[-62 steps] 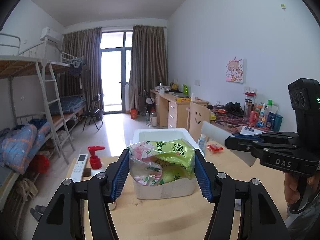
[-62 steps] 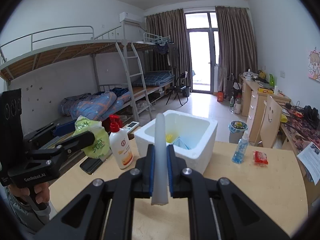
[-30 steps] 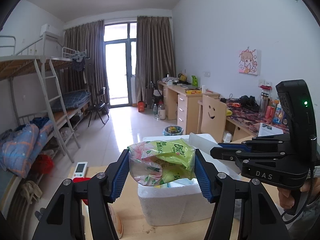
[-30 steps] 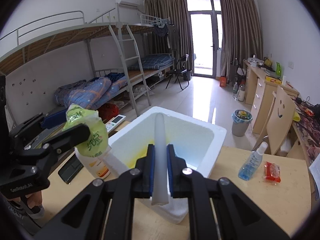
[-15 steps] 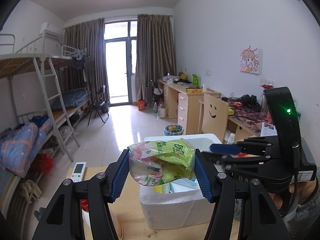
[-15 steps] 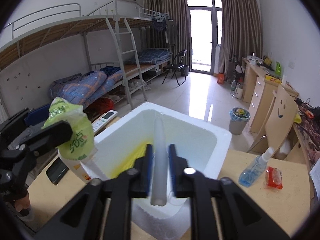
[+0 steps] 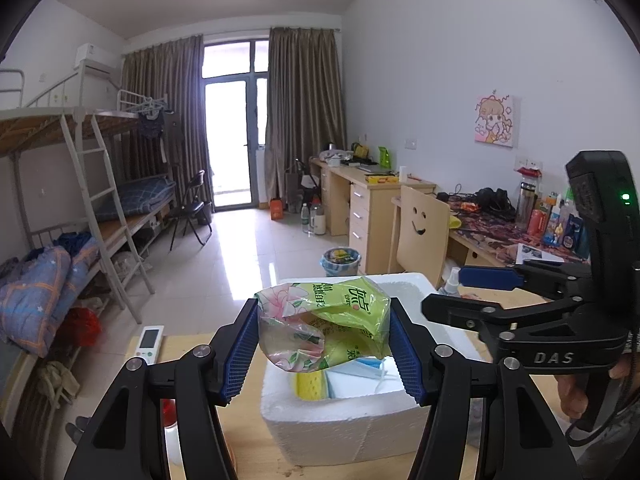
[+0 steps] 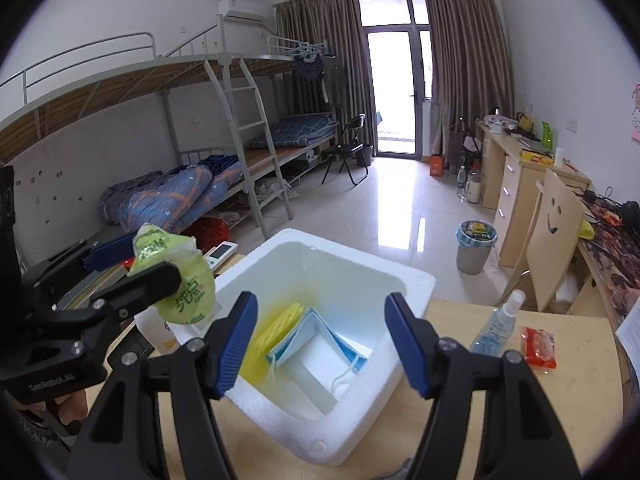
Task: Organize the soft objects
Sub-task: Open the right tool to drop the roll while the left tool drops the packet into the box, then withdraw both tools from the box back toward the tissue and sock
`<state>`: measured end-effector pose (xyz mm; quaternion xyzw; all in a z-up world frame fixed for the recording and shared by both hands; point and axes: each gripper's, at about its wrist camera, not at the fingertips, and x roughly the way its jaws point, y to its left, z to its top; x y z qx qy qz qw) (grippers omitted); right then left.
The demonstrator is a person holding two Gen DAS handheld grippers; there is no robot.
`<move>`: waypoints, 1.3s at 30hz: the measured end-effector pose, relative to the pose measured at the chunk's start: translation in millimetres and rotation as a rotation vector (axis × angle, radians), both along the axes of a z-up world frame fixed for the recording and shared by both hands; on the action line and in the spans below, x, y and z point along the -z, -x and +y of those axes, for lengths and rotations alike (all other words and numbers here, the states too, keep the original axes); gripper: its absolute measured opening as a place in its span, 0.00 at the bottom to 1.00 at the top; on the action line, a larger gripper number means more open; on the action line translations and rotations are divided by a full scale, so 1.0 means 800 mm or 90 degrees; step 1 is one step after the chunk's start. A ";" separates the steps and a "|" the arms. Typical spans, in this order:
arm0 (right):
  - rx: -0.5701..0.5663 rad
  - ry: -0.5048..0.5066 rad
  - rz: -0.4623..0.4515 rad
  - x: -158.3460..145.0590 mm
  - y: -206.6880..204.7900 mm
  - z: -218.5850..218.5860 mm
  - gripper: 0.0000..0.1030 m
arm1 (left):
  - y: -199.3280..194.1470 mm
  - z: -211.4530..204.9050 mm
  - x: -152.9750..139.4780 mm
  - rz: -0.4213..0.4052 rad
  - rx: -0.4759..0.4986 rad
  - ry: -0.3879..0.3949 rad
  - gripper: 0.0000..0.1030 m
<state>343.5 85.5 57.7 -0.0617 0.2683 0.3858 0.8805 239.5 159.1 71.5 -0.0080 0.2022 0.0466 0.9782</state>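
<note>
The tissue pack (image 7: 324, 328) hides part of the foam box (image 7: 340, 428) interior

Left gripper (image 7: 323, 346) clamps green tissue pack (image 7: 326, 326) above foam box (image 7: 340, 426); right gripper (image 7: 460, 292) spread.

Left gripper (image 7: 324, 342) clamped, right gripper (image 8: 322, 340) agape.

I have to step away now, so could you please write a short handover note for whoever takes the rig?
Left tool: shut on the green tissue pack, held above the white foam box.
Right tool: open, empty, over the box.
In the box: yellow sponge, blue face mask, white flat piece.
On the table: spray bottle and red packet.
Left: put the tissue pack into the box; perhaps the red packet next.
</note>
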 end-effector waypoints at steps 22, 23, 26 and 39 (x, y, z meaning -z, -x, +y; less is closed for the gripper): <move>0.092 -0.023 -0.022 -0.012 0.024 -0.079 0.72 | -0.042 -0.018 0.014 0.033 0.029 -0.005 0.91; 0.096 -0.024 -0.022 -0.012 0.025 -0.082 0.72 | -0.041 -0.018 0.014 0.032 0.024 -0.002 0.92; 0.104 -0.028 -0.022 -0.013 0.028 -0.091 0.72 | -0.037 -0.019 0.011 0.029 0.017 0.001 0.97; 0.122 -0.062 -0.040 -0.025 0.058 -0.127 0.91 | 0.010 -0.055 -0.015 0.000 0.013 -0.027 0.99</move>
